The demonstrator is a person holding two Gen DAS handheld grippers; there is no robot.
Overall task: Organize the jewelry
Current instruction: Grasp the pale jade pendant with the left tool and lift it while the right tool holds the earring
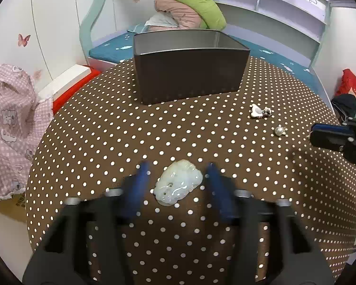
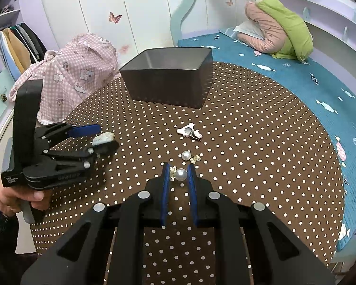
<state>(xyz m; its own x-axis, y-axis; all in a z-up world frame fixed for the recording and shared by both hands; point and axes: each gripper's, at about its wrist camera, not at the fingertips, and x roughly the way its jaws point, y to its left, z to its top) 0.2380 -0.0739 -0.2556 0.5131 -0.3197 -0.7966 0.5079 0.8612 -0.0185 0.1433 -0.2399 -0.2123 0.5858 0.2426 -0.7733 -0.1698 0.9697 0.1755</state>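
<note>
- Filling most of both views, a round tabletop (image 1: 106, 130) wears a brown cloth with white dots; a bed (image 2: 284, 76) with a teal cover lies behind it.
- Standing toward the far side of the tabletop, an open dark grey box (image 1: 189, 71) sits upright; its inside cannot be seen from either view.
- Reaching in at the left, the left gripper (image 1: 175, 180) is held by a person's hand (image 2: 21, 197). Its blue fingers (image 1: 140, 185) straddle a pale green jade pendant (image 1: 178, 185) lying flat on the cloth, with a gap showing on each side, so nothing is clamped.
- Pointing down at the near middle, the right gripper (image 2: 179, 174) has its fingers nearly together around a pearl earring (image 2: 180, 174), pressing on the pearl.
- Resting just beyond it is a second pearl earring (image 2: 186, 155) with a gold bow.
- Lying further on, between this earring and the box, is a small white brooch (image 2: 189, 130).
</note>
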